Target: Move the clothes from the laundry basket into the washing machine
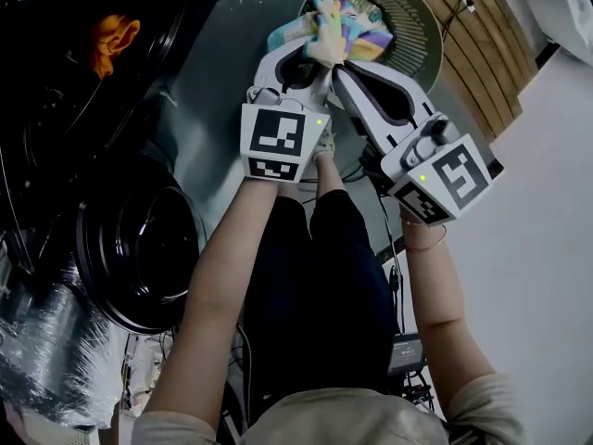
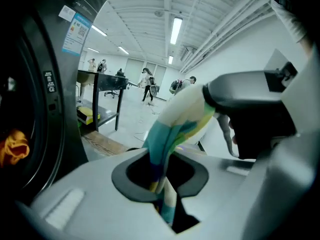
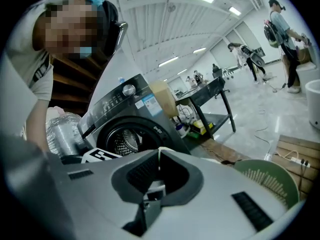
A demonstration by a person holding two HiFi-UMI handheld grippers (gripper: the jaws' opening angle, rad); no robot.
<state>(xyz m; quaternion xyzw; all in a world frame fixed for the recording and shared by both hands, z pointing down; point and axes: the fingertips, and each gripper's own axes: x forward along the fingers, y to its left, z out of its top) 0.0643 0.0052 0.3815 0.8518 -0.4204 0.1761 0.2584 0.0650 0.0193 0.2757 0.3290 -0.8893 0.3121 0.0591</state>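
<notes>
The grey floor (image 1: 213, 91) carries the laundry basket (image 1: 422, 35) and washing machine (image 1: 139, 239).

The left gripper (image 1: 318, 52) and right gripper (image 1: 340, 67) are pale grey with black-lined fingers (image 1: 358, 100); each bears a cube (image 1: 278, 139) of black-and-white square markers and a green light (image 1: 318, 120). Beige short-sleeved top (image 1: 352, 425), dark trousers (image 1: 315, 295), thin bracelet (image 1: 422, 247).

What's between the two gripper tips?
The multicoloured cloth. In the head view it bunches where the left gripper and right gripper meet, over the basket; the left gripper view shows it stretched from its jaws to the right gripper's tip.
</notes>
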